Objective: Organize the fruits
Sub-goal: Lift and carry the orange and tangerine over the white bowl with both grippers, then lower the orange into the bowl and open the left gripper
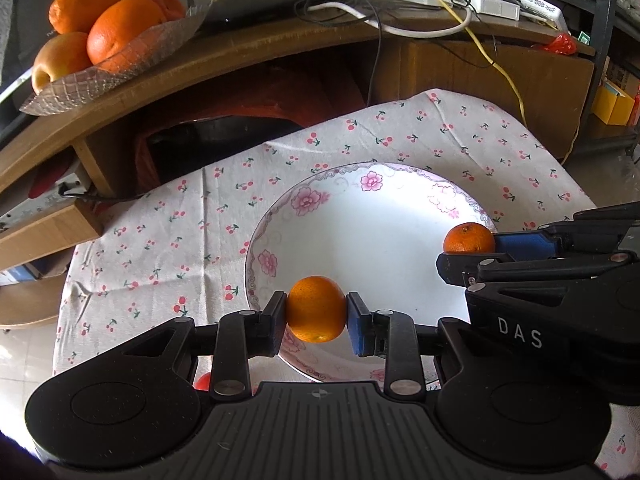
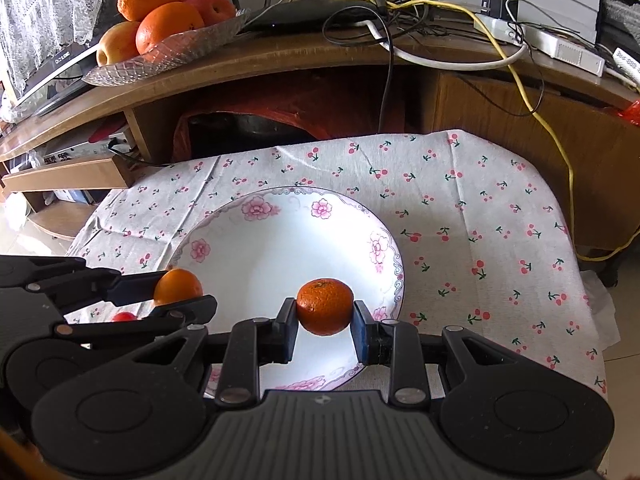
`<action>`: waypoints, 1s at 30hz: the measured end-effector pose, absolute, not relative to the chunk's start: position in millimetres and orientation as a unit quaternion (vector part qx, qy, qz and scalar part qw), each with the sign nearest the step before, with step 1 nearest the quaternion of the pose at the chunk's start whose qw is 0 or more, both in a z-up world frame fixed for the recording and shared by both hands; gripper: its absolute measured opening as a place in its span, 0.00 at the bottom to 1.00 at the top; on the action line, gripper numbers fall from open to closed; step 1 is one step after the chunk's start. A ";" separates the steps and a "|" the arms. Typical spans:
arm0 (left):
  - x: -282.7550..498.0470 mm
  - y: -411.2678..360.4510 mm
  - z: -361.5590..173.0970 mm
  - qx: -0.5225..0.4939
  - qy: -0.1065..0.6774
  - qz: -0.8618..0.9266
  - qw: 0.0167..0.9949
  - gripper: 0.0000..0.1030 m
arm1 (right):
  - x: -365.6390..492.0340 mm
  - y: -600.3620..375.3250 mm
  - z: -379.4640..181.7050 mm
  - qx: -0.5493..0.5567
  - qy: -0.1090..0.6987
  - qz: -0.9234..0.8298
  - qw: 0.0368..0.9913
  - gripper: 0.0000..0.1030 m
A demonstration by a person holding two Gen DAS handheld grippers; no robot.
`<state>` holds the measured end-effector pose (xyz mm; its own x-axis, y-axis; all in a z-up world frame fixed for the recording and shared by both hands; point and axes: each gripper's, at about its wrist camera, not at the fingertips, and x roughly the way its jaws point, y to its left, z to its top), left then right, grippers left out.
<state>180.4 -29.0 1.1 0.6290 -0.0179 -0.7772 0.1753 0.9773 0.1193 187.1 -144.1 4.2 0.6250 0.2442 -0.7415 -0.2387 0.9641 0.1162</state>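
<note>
Smooth orange [image 1: 316, 309] clamped between the left gripper [image 1: 317, 312] fingers above the near rim of the floral plate [image 1: 360, 216], darker mandarin [image 2: 325, 306] pinched in the right gripper [image 2: 325, 312] fingers over the same plate, cherry-print cloth [image 2: 460, 208] underneath, glass fruit dish [image 1: 120, 68] on the wooden counter [image 1: 248, 56] behind.

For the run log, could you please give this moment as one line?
left gripper: shut on orange | right gripper: shut on mandarin | both above floral plate | plate empty

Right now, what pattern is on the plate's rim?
Pink flowers with grey scrollwork on the white plate; it shows best in the right wrist view.
</note>
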 end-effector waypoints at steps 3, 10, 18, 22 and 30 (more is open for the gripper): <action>181.7 -28.8 -1.8 0.092 0.430 -0.053 0.897 0.37 | 189.2 -143.7 0.9 0.005 0.414 0.134 0.900 0.29; 185.4 -26.2 -6.7 0.090 0.436 -0.052 0.894 0.37 | 192.6 -141.6 -4.5 0.002 0.418 0.134 0.898 0.29; 188.0 -24.9 -10.8 0.090 0.440 -0.051 0.892 0.38 | 195.0 -140.2 -9.2 0.002 0.423 0.134 0.896 0.29; 188.2 -24.6 -11.2 0.090 0.439 -0.051 0.892 0.38 | 195.5 -140.1 -9.6 0.002 0.423 0.134 0.896 0.29; 188.6 -25.2 -12.8 0.094 0.438 -0.050 0.893 0.38 | 196.5 -140.8 -12.0 0.003 0.425 0.134 0.895 0.29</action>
<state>188.6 -25.2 -12.8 0.6113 -0.0070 -0.7914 0.1709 0.9775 0.1234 196.5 -140.8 -12.0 0.6020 0.2433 -0.7605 -0.2374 0.9639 0.1204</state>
